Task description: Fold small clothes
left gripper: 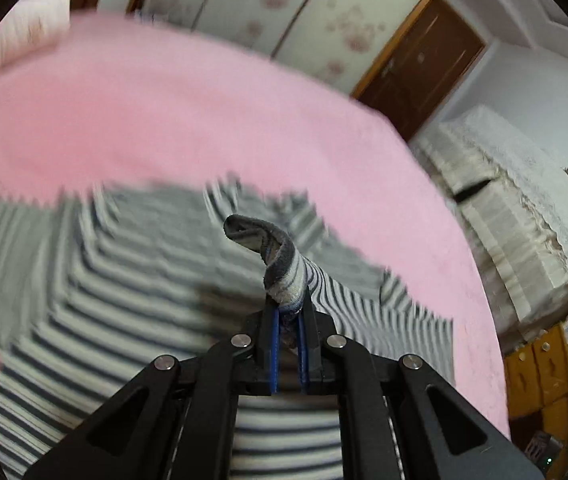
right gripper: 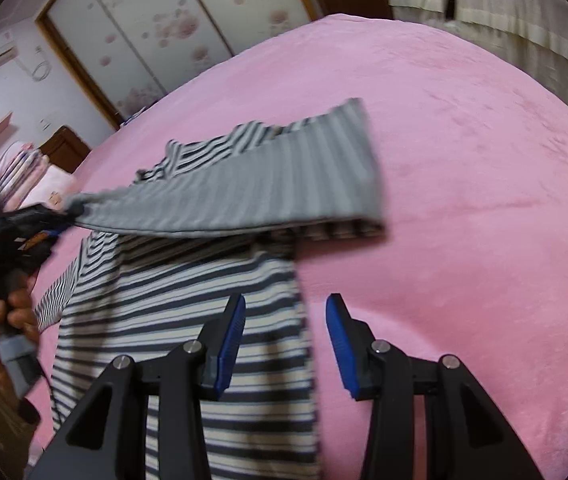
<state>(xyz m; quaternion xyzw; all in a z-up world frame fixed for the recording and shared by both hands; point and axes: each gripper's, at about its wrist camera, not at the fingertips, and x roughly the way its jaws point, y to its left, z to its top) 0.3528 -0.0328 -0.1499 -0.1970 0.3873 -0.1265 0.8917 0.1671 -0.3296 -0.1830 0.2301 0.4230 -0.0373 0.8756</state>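
Blue pads point(left gripper: 274, 344) of the left claw point(left gripper: 288, 320) pinch the shirt's point(right gripper: 188, 320) sleeve point(right gripper: 244, 196) tight, lifting it over the shirt on the pink bed point(right gripper: 464, 160). Best to carry it straight across and lay it flat — no twist. Right claw point(right gripper: 286, 340) hangs half open, holding nothing. Blur hides the collar — the hem is cut off.

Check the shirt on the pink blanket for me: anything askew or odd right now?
The striped shirt is lopsided: the left gripper is shut on its bunched sleeve cuff, and that sleeve hangs stretched across the body, off the pink blanket. The right gripper is open over the shirt's edge. No damage shows.
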